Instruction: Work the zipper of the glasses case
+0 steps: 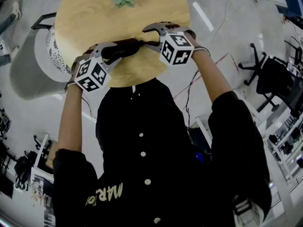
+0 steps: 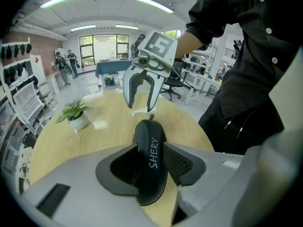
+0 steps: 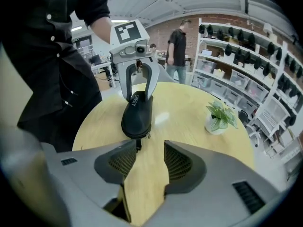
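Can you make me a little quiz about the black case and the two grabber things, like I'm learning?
1. Pick one. What sits between the jaws of the left gripper?
A) a spoon
B) the glasses case
C) nothing

2. True or false: the right gripper has its jaws apart and holds nothing.

3. Fill the gap: the white word printed on the glasses case reads ____.

Key
1. B
2. True
3. SHERY
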`<state>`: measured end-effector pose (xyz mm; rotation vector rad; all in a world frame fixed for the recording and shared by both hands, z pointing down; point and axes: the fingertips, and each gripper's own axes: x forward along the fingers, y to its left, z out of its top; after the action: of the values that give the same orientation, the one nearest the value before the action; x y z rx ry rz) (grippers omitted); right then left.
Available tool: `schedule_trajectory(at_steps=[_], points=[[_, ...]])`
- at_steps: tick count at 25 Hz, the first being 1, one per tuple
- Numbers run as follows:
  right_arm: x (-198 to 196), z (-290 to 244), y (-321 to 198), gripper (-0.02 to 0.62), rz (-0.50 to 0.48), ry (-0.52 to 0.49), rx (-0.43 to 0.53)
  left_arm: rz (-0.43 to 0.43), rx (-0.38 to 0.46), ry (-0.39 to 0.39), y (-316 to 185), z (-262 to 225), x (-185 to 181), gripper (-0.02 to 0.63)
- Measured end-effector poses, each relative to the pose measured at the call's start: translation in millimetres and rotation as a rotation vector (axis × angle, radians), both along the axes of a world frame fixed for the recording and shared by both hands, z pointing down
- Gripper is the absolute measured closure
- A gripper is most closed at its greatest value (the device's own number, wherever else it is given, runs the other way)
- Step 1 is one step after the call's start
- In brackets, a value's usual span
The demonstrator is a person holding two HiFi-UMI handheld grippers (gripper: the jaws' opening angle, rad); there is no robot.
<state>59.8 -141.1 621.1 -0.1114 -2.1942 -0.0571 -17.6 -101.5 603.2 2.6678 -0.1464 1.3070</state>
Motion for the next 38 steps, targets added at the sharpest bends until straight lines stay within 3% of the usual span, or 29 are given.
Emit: schedule_trajectory(at_steps=[7,11,19,30,38], points=[[-7.3,20.8,-0.2,0.43,-0.311,0.099,0.122,-0.007,-0.002,0.004,0.0,1.7,-0.1,0.442],[-19.0,25.8,0.1,0.488,-0.479,0.094,0.178,-0.007,0.005,-0.001,0.2,3.0,-0.2,0.44],[-25.9,35.6,5.9,0.494,-0.702,0.162,0.14,0.0,0.002,-0.007,0.4,2.2,-0.5,0.44],[-28.4,40.5,16.6,0.548,-0.842,0.206,0.082,0.004,-0.005,-0.005,0.4,-0.1,-1.6,0.44],[-24.6,40.7,14.0,0.589,-0.735,0.187,0.085,-0.005,0.0,-0.012,1.0,3.6,-2.3,0.44]])
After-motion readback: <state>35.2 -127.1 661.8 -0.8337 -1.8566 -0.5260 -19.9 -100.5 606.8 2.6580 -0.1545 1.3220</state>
